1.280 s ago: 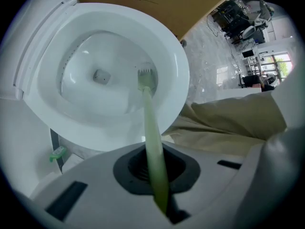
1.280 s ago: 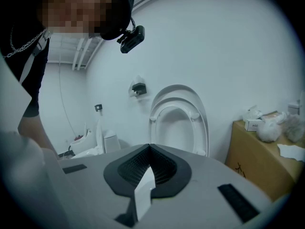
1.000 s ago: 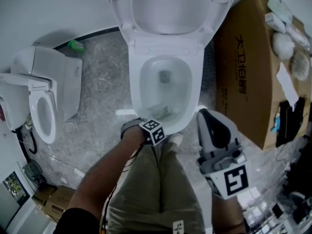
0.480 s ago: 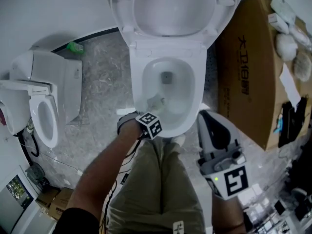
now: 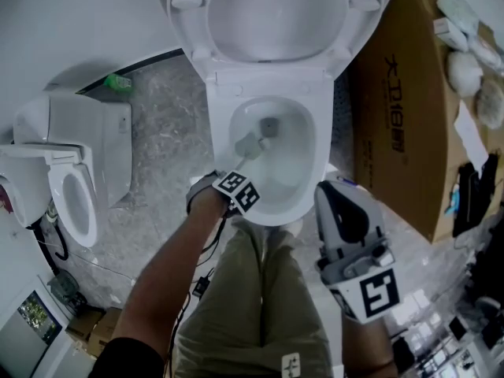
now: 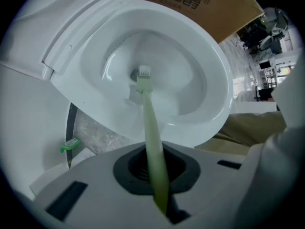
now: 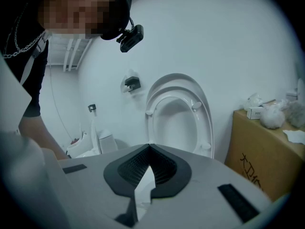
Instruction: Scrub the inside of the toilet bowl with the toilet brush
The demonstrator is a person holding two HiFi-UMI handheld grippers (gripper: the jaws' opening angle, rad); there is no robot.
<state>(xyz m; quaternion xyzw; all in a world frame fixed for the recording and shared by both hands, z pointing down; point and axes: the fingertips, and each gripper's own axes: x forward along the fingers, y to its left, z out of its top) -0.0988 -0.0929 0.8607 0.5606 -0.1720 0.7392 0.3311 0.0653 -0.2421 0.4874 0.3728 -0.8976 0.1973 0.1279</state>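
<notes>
Pale green toilet brush (image 6: pixel 148 123) sits clamped in your left gripper (image 6: pixel 153 175), its head inside the toilet bowl (image 6: pixel 205 75), seemingly touching the porcelain. Your right gripper (image 7: pixel 148 149) is closed, holding nothing.

The toilet bowl (image 5: pixel 272 213) is glossy white and the toilet brush (image 6: pixel 151 128) pale green. The grey, dark-padded right hand-held gripper (image 7: pixel 148 149) bears black-and-white squares. The cardboard box (image 5: pixel 402 116) at frame right is brown, and the floor (image 5: pixel 157 179) is mottled grey.

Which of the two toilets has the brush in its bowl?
The middle toilet, lid up, beside the cardboard box: the toilet brush head is in its bowl. The smaller toilet at left has none.
</notes>
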